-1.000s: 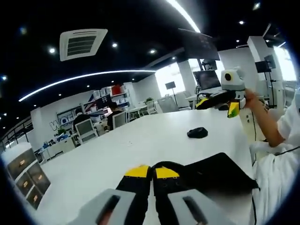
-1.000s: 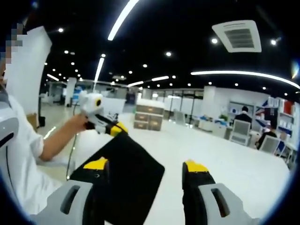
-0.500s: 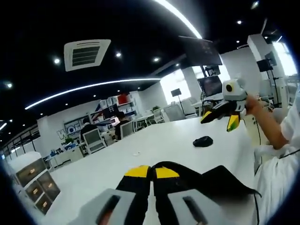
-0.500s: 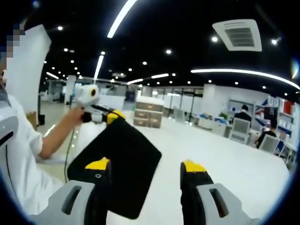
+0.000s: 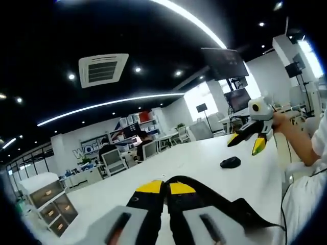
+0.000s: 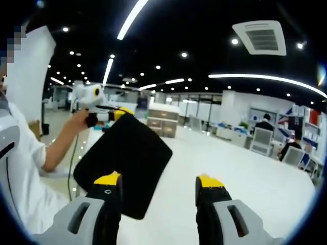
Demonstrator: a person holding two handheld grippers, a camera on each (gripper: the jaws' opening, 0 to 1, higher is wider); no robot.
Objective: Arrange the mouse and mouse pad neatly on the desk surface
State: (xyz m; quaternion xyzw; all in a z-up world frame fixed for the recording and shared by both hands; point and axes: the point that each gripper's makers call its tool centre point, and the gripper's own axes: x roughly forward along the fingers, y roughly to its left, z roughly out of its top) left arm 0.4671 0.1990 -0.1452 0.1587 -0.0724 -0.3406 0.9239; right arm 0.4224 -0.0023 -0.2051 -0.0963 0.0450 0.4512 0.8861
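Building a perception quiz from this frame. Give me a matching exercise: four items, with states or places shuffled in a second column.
Column 1:
1. mouse pad
2. mouse
3. left gripper
4. right gripper

Column 2:
A. open, nothing between its fingers
B. lying on the white desk, untouched
C. shut on a black edge
D. lifted off the desk, hanging tilted in the air

Pairs: 1-D, 2-B, 3-C, 4-A

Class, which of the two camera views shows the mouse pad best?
The right gripper view: the mouse pad hangs there as a whole black sheet, held by the left gripper. In the left gripper view it is a foreshortened fold behind the shut jaws.
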